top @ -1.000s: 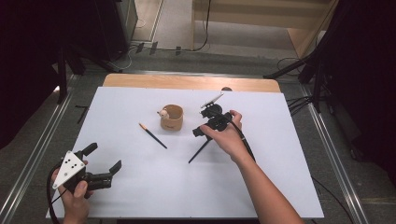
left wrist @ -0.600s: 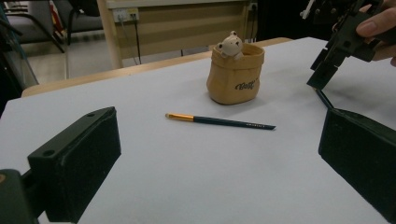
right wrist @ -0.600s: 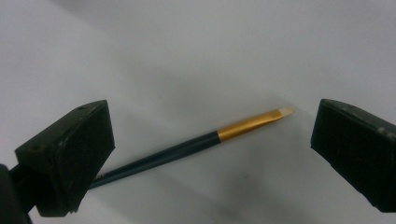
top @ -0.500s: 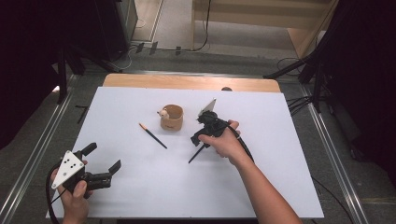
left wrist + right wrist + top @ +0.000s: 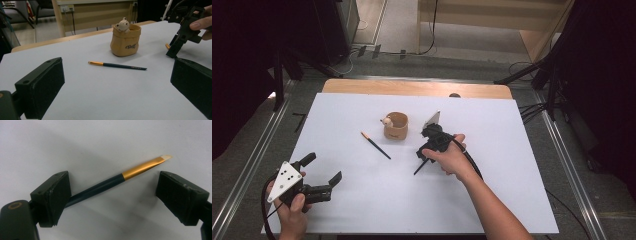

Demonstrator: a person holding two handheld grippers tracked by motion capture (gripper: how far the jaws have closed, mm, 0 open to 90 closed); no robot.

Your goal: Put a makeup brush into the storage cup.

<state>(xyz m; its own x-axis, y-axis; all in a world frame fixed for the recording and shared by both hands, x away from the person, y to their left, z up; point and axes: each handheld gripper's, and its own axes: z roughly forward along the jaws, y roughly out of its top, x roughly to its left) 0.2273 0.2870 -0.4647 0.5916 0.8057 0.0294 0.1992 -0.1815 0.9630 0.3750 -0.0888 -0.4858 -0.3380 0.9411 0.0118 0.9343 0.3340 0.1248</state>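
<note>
A dark brush with a gold ferrule (image 5: 140,168) lies on the white table between the jaws of my right gripper (image 5: 112,192). Those jaws have just been closing and still stand apart around it, not pressing on it. From above, the right gripper (image 5: 424,152) points down at the table right of a tan pouch-shaped cup (image 5: 396,126), and the brush handle (image 5: 419,168) sticks out below it. A second brush (image 5: 375,145) lies left of the cup. My left gripper (image 5: 323,167) rests open near the front left corner, nothing between its jaws.
The left gripper view looks past its own gripper (image 5: 117,72) at the second brush (image 5: 117,65), the cup (image 5: 125,41) with a small bear figure at its rim, and the other hand's gripper (image 5: 178,45). A wooden table edge (image 5: 412,87) runs along the back.
The right gripper has come down and a little left onto the brush beside the cup. The left gripper has stayed where it was.
</note>
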